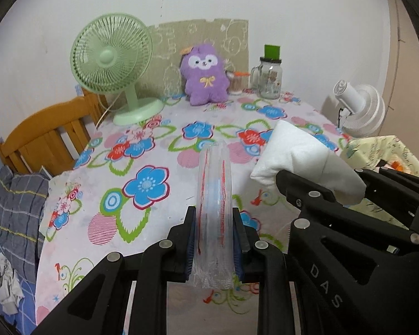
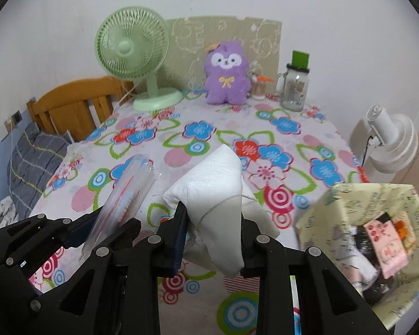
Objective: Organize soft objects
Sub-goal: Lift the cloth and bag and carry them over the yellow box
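The left gripper (image 1: 213, 240) has its fingers pressed tight on a flat clear plastic packet (image 1: 215, 212) with red print, held on edge above the flowered desk (image 1: 103, 189). The right gripper (image 2: 211, 240) pinches a folded white cloth (image 2: 218, 178), whose loose lower end hangs below the fingers. Both things are lifted clear of the desk, side by side, with the two grippers very near each other.

The main risk, as I judge it, is a slip. The packet is slick and thin, gripped only at its lower part, so a quick swing could let it slide out or bend over. The cloth is soft and bunched; its dangling end could snag on the rim of the patterned box (image 2: 377, 203) if it is lowered carelessly, and drape outside instead of dropping in. The grippers could also knock together, being so close.

The box sits at the right, past the desk edge, open on top and already partly filled, so room inside looks tight. The middle of the desk is bare and gives free room. At the back stand a green fan (image 1: 111, 64), a purple plush toy (image 1: 205, 75) and a glass jar (image 1: 269, 78), well apart from the grippers. A white fan (image 2: 391, 142) stands beyond the right edge, behind the box, and a wooden bed frame (image 1: 47, 136) borders the left.
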